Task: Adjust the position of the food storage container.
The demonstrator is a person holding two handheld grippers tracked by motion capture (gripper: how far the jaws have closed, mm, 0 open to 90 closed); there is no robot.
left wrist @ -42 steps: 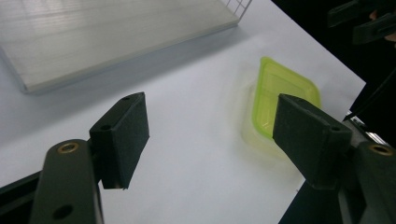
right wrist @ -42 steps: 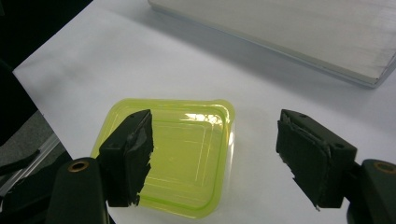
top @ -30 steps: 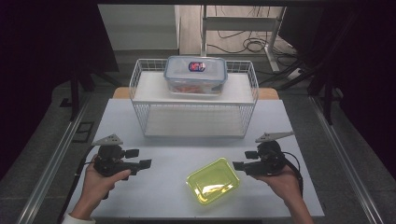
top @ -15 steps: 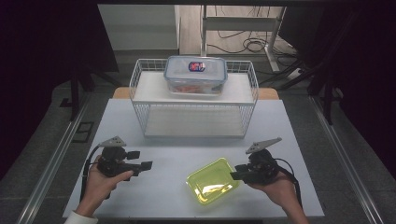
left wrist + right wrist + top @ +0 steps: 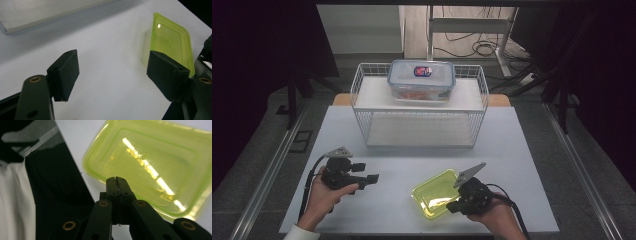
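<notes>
Presently my right gripper (image 5: 455,205), its jaws just closed, pinches the rim of the yellow-green lid (image 5: 435,199) at the table's (image 5: 522,165) near edge. It looks light, thin, flexible, slippery: edge grip only. Left gripper (image 5: 373,178) stands open, empty.

The white table (image 5: 402,210) is free between the two grippers, while the wire rack (image 5: 419,127) with a lidded box (image 5: 421,80) blocks the far side.
</notes>
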